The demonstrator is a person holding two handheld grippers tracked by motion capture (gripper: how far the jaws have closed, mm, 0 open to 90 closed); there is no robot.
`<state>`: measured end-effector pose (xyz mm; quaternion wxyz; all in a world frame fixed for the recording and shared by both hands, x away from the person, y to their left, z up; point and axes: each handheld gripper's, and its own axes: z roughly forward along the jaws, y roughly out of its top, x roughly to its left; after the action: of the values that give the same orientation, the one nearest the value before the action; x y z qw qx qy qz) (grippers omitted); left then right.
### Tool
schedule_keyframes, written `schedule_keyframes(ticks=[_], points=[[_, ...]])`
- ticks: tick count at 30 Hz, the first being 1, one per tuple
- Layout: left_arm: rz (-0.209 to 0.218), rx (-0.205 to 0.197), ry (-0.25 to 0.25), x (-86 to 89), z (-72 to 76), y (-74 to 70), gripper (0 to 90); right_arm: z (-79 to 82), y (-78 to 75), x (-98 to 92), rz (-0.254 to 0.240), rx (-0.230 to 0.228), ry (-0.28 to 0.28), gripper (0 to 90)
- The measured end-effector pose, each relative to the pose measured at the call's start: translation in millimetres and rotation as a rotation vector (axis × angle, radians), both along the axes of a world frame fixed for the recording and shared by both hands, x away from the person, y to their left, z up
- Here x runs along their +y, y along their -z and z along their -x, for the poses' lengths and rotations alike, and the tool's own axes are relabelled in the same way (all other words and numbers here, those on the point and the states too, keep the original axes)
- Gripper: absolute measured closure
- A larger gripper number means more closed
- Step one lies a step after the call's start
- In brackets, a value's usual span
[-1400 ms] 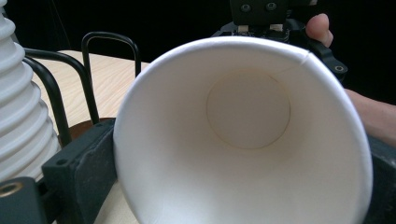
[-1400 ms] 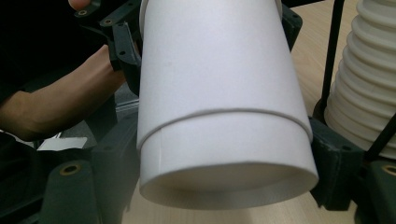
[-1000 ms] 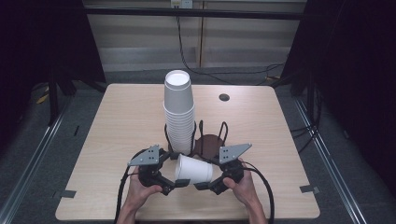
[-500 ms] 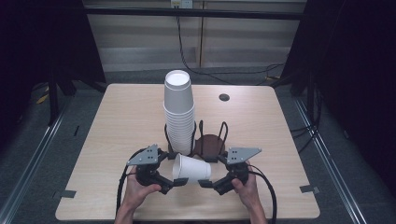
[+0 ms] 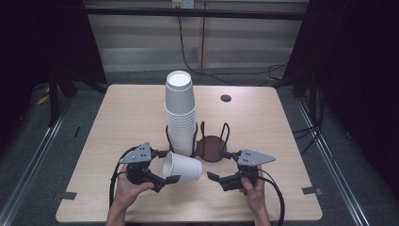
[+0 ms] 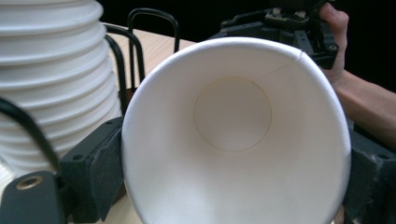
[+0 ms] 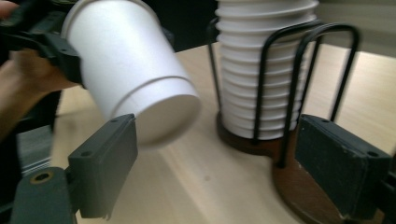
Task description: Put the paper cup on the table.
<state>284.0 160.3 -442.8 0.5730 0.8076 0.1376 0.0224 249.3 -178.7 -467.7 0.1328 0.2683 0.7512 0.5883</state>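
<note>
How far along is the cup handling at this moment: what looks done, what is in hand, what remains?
Done: one paper cup is off the tall stack of cups in the wire holder. In hand: the left gripper clamps it near the rim, lying sideways; the right gripper stands open just off its base, not touching. Left: the second holder bay is empty, so the cup probably goes there, likely after a handover.

white cups, dark holder, pale wood

plain white paper cup [image 5: 182, 166] and white stack [image 5: 180, 113]; dark brown holder base [image 5: 211, 147] beside the stack; black wire hoops; light wood-grain table [image 5: 122, 117].
</note>
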Motion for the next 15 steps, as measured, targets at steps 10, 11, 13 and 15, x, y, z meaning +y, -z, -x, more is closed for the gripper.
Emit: schedule_keyframes(ticks=[10, 11, 13, 15], points=[[-0.044, 0.022, -0.04, 14.7, -6.2, 1.1, 10.2, 4.0, 12.2, -15.6, -0.041, -0.065, 0.188, 12.9], [-0.054, 0.023, -0.041, 15.5, -6.7, 1.8, 10.2, 5.2, 15.1, -17.2, -0.047, -0.085, 0.217, 12.9], [-0.07, 0.026, -0.044, 18.0, -7.9, 2.9, 10.2, 6.2, 18.5, -19.0, -0.045, -0.092, 0.233, 12.9], [-0.097, 0.027, -0.035, 21.0, -9.2, 3.6, 10.2, 5.9, 21.9, -21.3, -0.05, -0.086, 0.251, 12.9]])
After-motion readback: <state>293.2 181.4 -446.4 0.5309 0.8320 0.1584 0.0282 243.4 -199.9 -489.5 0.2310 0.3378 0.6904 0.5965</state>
